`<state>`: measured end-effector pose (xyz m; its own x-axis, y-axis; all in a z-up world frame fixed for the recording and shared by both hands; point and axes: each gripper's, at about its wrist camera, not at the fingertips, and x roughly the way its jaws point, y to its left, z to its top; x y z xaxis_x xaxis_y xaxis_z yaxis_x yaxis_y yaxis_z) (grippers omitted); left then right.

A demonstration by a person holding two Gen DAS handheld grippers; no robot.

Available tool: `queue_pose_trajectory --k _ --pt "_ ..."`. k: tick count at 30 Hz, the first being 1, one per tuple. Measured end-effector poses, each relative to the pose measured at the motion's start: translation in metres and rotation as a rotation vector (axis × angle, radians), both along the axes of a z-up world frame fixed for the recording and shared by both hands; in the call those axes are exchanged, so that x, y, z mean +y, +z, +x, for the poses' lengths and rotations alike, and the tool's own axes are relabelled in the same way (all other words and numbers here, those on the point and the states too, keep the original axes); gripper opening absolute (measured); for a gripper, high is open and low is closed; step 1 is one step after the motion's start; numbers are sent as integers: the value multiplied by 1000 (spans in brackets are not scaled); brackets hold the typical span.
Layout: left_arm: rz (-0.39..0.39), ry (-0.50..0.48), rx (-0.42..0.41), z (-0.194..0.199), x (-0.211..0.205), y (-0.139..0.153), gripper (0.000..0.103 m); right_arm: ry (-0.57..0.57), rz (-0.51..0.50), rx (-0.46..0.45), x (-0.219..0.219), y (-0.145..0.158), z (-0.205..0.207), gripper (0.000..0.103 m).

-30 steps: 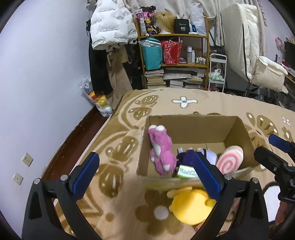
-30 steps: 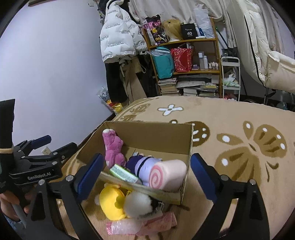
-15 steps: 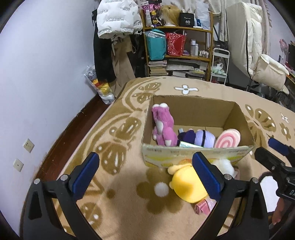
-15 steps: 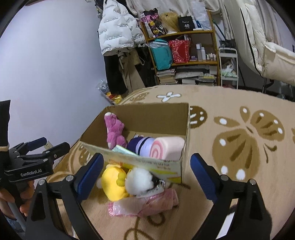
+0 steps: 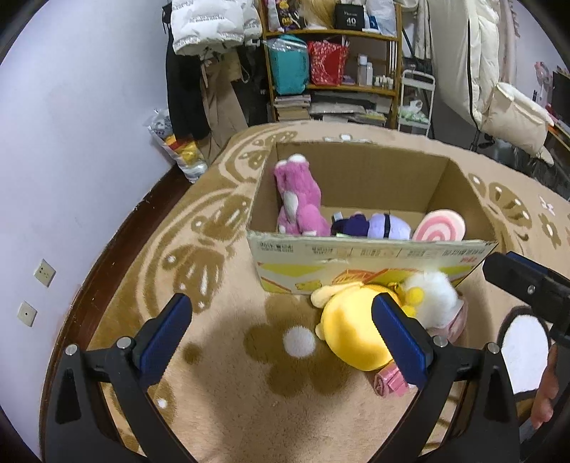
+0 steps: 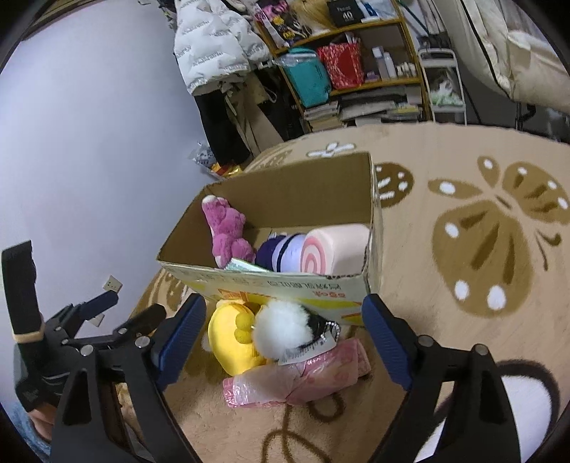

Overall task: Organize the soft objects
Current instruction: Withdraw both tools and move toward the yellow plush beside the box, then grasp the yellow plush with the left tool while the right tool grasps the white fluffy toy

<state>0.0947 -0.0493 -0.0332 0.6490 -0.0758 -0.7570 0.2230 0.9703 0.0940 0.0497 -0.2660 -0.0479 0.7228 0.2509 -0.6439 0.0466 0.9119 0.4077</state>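
Observation:
A cardboard box (image 5: pixel 356 260) (image 6: pixel 281 285) stands on the rug. It holds a pink plush bear (image 5: pixel 297 199) (image 6: pixel 226 228), a purple plush (image 5: pixel 377 226) (image 6: pixel 281 249) and a pink swirl-roll plush (image 5: pixel 438 228) (image 6: pixel 335 245). In front of the box lie a yellow plush (image 5: pixel 351 329) (image 6: pixel 231 336), a white fluffy plush (image 5: pixel 433 294) (image 6: pixel 283 329) and a pink wrapped bundle (image 6: pixel 295 377) (image 5: pixel 390 381). My left gripper (image 5: pixel 281 331) is open and empty, left of the yellow plush. My right gripper (image 6: pixel 283 334) is open and empty, above the white plush.
A beige rug with brown butterfly patterns (image 6: pixel 481 231) covers the floor. A lilac wall (image 5: pixel 71 142) is on the left. A cluttered shelf (image 5: pixel 331 60), hanging coats (image 5: pixel 210 32) and a white chair (image 5: pixel 513 114) stand behind the box.
Both grippers have pulled back and risen from the box. The plush toys in front of the box now show in full. Both stay open.

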Motion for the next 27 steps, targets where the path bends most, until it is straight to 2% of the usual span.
queue_pose_trajectory --k 13,27 --pt "24 -59 60 9 -16 -30 100 37 20 94 9 -26 23 93" --pt "9 -133 134 13 -32 -52 100 54 23 202 14 -52 41 80"
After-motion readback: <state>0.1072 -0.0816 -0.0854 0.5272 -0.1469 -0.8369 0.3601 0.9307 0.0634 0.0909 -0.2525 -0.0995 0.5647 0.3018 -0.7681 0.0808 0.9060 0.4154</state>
